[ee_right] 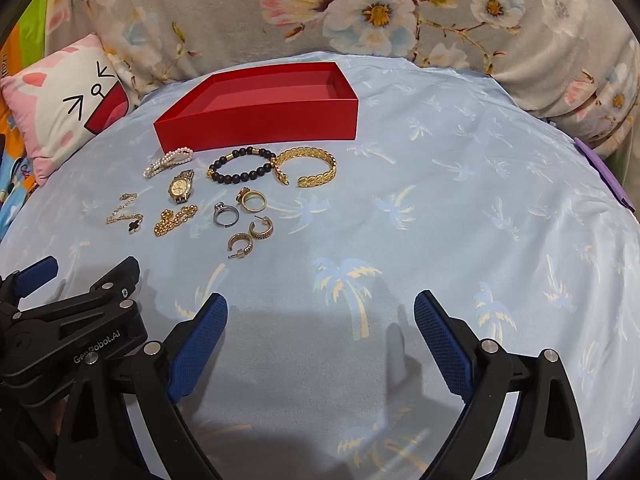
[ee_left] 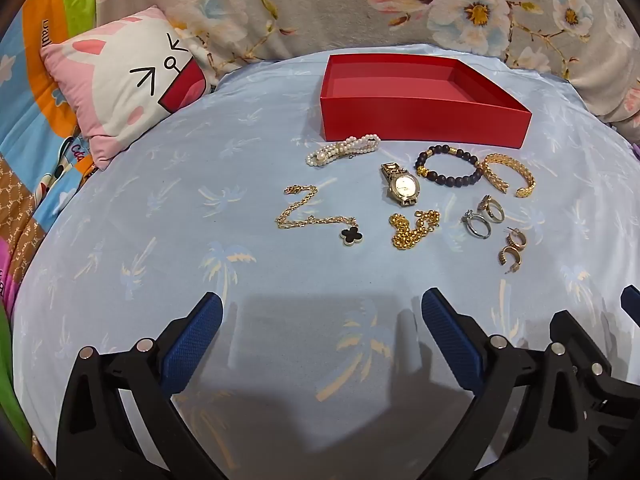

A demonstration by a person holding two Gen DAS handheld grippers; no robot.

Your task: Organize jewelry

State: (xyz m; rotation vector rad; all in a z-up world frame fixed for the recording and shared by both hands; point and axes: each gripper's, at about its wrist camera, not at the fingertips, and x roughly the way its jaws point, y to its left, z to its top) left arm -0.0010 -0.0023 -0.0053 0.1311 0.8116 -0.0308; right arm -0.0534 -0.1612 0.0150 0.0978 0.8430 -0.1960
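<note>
Jewelry spread on a pale blue palm-print bed sheet (ee_left: 160,200), floral bedding (ee_left: 320,4) behind.

Pieces lie just before the empty red box (ee_left: 424,124), watch (ee_left: 401,186) central; left hand-held gripper (ee_left: 322,316) and right hand-held gripper (ee_right: 320,314) both hover released, well short.

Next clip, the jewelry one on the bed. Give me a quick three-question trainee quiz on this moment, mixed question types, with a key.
1. True or false: the red box already holds some jewelry.
2. Which piece lies nearest the box's front wall?
A. the pearl bracelet
B. the hoop earrings
C. the clover pendant necklace
3. Fill in: the jaws of the left gripper and right gripper are both ____.

Key
1. False: its visible interior is bare; every piece lies on the blue sheet.
2. A
3. open, holding nothing
</note>
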